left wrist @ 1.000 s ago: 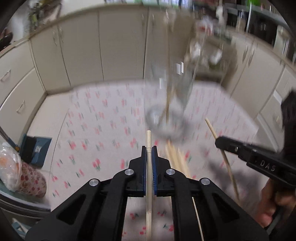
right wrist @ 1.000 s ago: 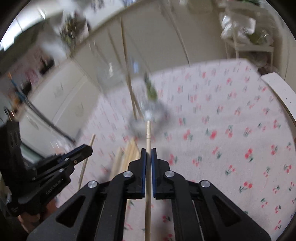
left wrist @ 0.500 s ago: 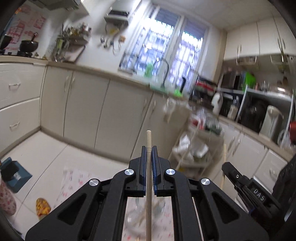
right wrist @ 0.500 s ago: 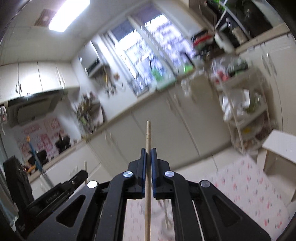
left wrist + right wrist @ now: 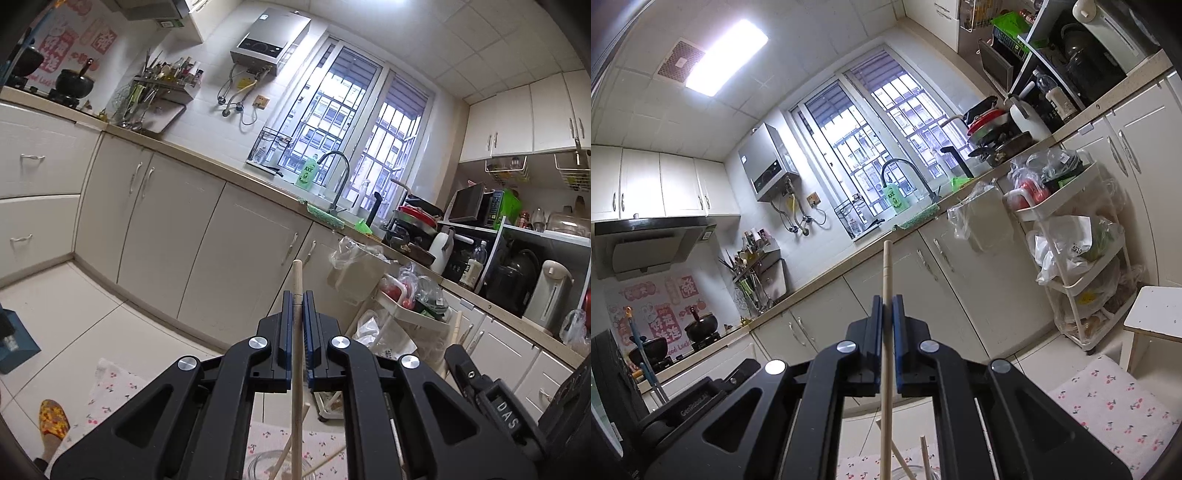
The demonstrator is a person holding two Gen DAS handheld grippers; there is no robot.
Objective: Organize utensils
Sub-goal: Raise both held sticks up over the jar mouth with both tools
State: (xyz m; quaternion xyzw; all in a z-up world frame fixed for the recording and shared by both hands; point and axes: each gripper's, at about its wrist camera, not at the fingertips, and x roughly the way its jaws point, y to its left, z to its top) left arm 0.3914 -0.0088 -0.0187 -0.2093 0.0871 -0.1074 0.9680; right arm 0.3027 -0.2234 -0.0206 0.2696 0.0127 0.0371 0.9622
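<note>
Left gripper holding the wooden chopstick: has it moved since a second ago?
Yes. The left gripper tilted upward: its view swung from the cherry-print cloth to the cream cabinets and barred window.

My two wrist cameras look out about level across the kitchen, each tilted, from behind its own gripper; both share the window (image 5: pixel 354 147) (image 5: pixel 871 147), tap and cabinets
</note>
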